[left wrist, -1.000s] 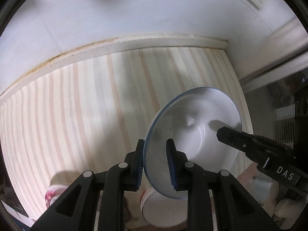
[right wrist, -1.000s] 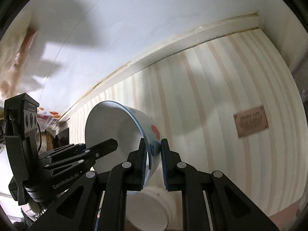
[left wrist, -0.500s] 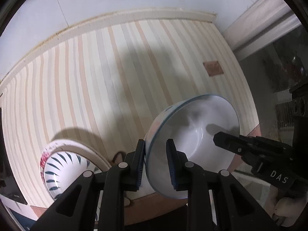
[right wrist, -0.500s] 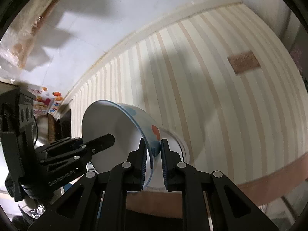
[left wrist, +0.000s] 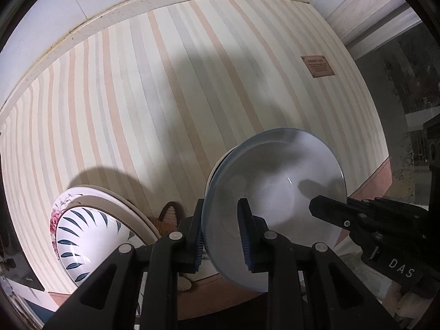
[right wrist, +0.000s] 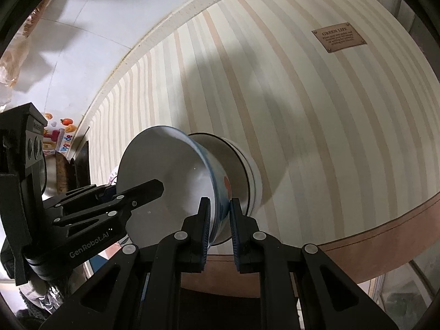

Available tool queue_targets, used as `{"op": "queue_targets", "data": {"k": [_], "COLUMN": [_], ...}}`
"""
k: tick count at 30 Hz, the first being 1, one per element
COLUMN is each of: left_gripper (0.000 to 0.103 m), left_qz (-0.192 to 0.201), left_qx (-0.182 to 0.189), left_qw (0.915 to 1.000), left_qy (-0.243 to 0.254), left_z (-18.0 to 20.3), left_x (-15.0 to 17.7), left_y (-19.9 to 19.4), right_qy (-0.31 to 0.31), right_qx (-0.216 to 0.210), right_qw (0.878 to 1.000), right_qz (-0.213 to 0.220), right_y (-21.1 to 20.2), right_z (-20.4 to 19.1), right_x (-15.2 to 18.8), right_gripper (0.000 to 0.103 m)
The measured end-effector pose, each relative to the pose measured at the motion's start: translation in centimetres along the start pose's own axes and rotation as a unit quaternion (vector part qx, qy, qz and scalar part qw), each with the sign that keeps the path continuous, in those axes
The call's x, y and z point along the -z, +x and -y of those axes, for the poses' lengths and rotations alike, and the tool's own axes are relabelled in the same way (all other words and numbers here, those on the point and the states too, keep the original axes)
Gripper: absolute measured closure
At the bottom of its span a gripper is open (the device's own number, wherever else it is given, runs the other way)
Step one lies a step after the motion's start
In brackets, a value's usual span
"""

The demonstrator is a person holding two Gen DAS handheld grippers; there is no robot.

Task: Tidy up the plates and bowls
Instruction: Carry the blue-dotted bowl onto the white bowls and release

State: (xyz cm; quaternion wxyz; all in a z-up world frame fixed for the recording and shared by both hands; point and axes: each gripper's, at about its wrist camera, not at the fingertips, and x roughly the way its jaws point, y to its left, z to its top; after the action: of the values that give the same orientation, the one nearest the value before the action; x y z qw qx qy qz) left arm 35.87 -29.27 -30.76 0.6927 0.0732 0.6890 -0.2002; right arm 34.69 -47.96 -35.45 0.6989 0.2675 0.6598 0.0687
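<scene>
Two grippers carry one bowl.

The left gripper (left wrist: 221,233) and the right gripper (right wrist: 218,220) each pinch the rim of the white bowl (left wrist: 275,203) on opposite sides, probably to keep it steady. It hangs over a banded dish (right wrist: 247,170) on the striped mat (left wrist: 165,96), beside the leaf-painted bowl (left wrist: 85,236).

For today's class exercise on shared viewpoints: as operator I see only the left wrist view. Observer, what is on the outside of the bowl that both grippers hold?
Observer: In the right wrist view, the bowl has an orange spot on its outer wall, beside the right gripper.
Operator: What does the brown plaque say?
Observer: Its heading reads GREEN LIFE.
Operator: Anything behind the bowl?
Observer: A white dish with a dark line round it.
</scene>
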Motion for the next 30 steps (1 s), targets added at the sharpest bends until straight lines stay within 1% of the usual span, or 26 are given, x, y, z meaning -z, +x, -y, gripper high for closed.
{"op": "queue_targets", "data": {"k": [8,13,15,16,20,23,26,27,29,30], "left_gripper": [0.083,0.083,0.082,0.082,0.082,0.082,0.082,0.082,0.082,0.082], "left_qz": [0.006,0.003,0.001,0.003,0.008,0.013,0.028,0.036,0.047,0.055], "left_qx": [-0.02,-0.024,-0.019,-0.022,-0.026,-0.025,-0.027,-0.029,-0.03,-0.03], "left_qw": [0.9997,0.9997,0.9998,0.9997,0.9996,0.9996,0.9992,0.9988,0.9982,0.9977], "left_qy": [0.01,0.01,0.008,0.009,0.009,0.008,0.011,0.014,0.022,0.025], "left_z": [0.3,0.1,0.1,0.1,0.3,0.2,0.3,0.4,0.5,0.6], "left_x": [0.0,0.0,0.1,0.1,0.1,0.4,0.8,1.0,1.6,1.9], "left_y": [0.7,1.4,1.7,1.6,1.6,1.1,-0.4,-1.0,-2.6,-3.5], "right_qy": [0.002,-0.003,-0.002,0.0,0.003,0.003,0.0,-0.001,-0.013,-0.021], "right_qx": [0.009,0.014,0.015,0.014,0.01,0.012,0.015,0.016,0.023,0.03], "right_qw": [1.0,1.0,1.0,1.0,1.0,1.0,1.0,1.0,0.999,0.999], "right_qz": [-0.006,0.001,0.005,0.007,0.01,0.011,0.013,0.016,0.024,0.033], "right_y": [0.5,0.5,0.3,0.2,0.1,0.2,-0.1,-0.2,-1.0,-1.6], "right_z": [-0.1,-0.2,-0.1,0.0,0.3,0.2,-0.2,-0.3,-0.9,-1.5], "right_x": [-0.6,-0.6,-0.7,-0.8,-0.7,-0.7,-0.9,-0.7,-0.4,-0.1], "right_gripper": [0.087,0.087,0.087,0.085,0.084,0.084,0.082,0.081,0.07,0.058]}}
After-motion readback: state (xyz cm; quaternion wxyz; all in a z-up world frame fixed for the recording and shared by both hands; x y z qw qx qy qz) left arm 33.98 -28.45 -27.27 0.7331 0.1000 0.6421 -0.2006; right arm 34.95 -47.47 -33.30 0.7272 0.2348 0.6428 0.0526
